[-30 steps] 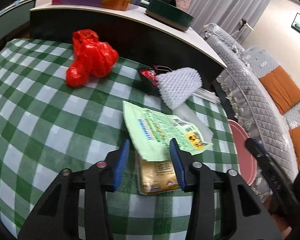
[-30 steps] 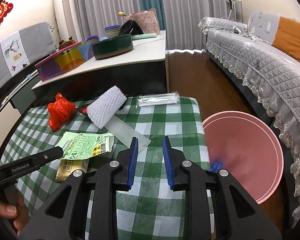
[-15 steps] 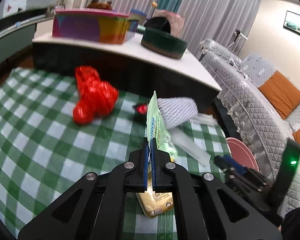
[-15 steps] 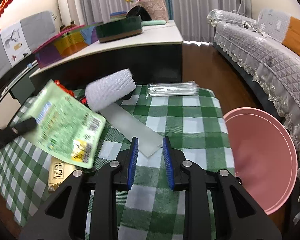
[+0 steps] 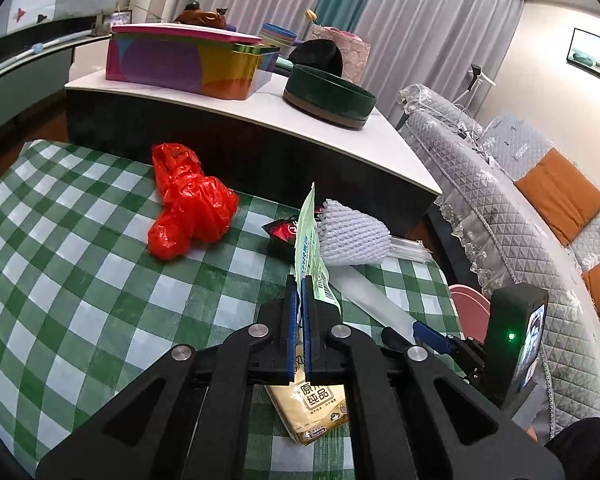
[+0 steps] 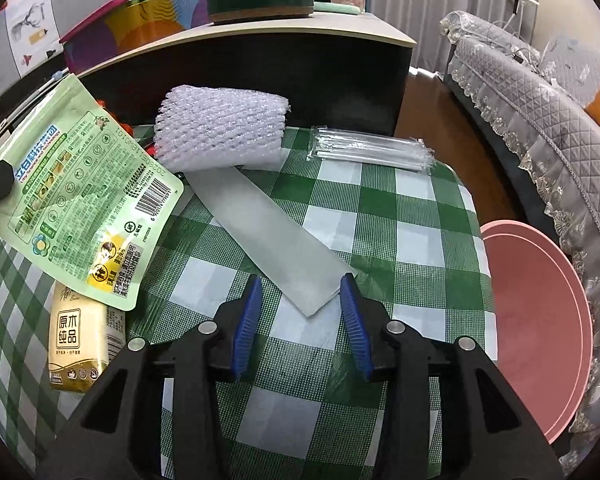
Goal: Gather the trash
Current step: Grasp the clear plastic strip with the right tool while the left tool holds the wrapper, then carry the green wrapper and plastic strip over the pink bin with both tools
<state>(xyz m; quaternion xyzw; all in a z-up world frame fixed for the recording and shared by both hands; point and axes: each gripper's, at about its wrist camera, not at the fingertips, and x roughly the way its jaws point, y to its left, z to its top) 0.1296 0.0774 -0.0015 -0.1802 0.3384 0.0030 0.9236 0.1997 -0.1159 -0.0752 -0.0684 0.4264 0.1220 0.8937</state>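
My left gripper [image 5: 300,280] is shut on a light green pouch [image 5: 309,236], held edge-on above the checked table [image 5: 80,280]; in the right wrist view the pouch [image 6: 88,200] hangs at the left. My right gripper [image 6: 302,308] is open, its fingertips either side of the near end of a flat translucent strip [image 6: 268,228] on the table. A pink bin [image 6: 540,320] stands beside the table's right edge. A red plastic bag [image 5: 188,204], white foam netting [image 6: 220,132], a yellow tissue pack [image 6: 80,344] and a clear sleeve of straws [image 6: 372,148] lie on the table.
A dark red wrapper [image 5: 284,232] lies behind the pouch. A black cabinet with a white top [image 5: 260,120] stands behind the table and carries a colourful box [image 5: 188,64] and a dark green round tin [image 5: 328,96]. A grey quilted sofa [image 5: 520,208] is at the right.
My left gripper closed on the green pouch and lifted it off the tissue pack. My right gripper moved forward over the strip's end and opened wider.
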